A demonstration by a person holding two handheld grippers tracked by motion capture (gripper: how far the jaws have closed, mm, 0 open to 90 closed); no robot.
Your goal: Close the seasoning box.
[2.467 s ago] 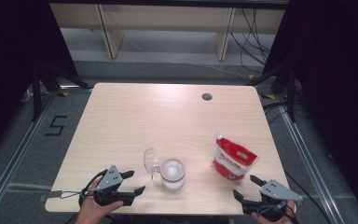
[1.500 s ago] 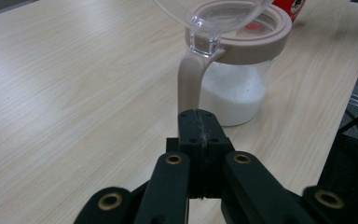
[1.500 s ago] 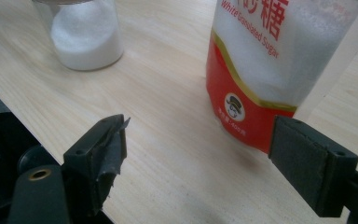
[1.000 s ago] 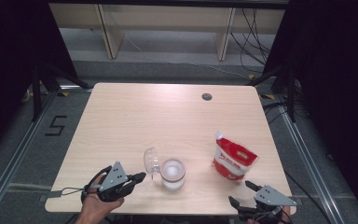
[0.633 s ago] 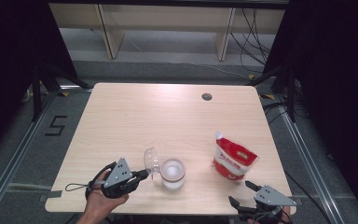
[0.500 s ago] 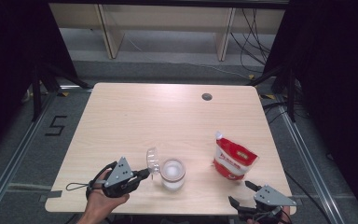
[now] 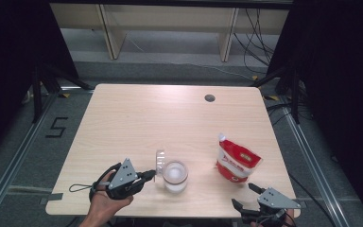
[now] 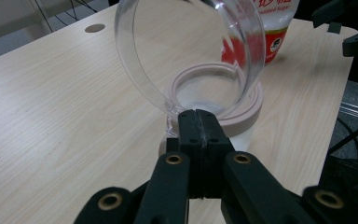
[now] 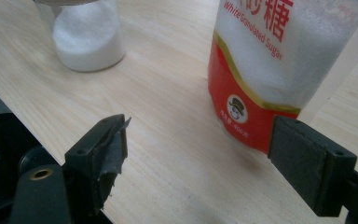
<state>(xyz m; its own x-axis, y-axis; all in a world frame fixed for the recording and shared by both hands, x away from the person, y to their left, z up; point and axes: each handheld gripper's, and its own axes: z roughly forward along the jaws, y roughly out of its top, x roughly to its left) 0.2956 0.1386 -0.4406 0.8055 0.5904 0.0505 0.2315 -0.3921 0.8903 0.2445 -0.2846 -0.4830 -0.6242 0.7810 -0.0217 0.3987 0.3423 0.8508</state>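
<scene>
My left gripper (image 8: 199, 122) has its fingers (image 8: 186, 135) pressed together on the small tab at the rim of the clear lid (image 8: 186, 51), which stands tipped up on edge just ahead of them, hinged off the near side of the jar (image 7: 175, 176). From above, the left gripper (image 7: 146, 176) sits right against the jar's near-left flank, the lid (image 7: 160, 161) rising between it and the jar mouth.

I judge the lid to be thin, stiff plastic: light, smooth and slippery, and likely to flex or snap at the tab if I twist rather than swing it along its hinge. The tab is the only sensible place to pinch; the curved face would slide out of the pads. The jar itself looks part full of white granules (image 9: 88, 39), so it has some weight low down, but its smooth wall could skid on the surface (image 7: 137, 123) if I pull sideways.

My right gripper (image 9: 200, 154) stands with fingers (image 9: 109, 140) wide apart, holding nothing. The sugar pouch (image 9: 265, 56) stands just beyond them, slightly to their right. It is a soft, heavy bag that would sag and shift; I would take it across the firm upper body below the spout (image 7: 222, 137), not the slack middle.
</scene>
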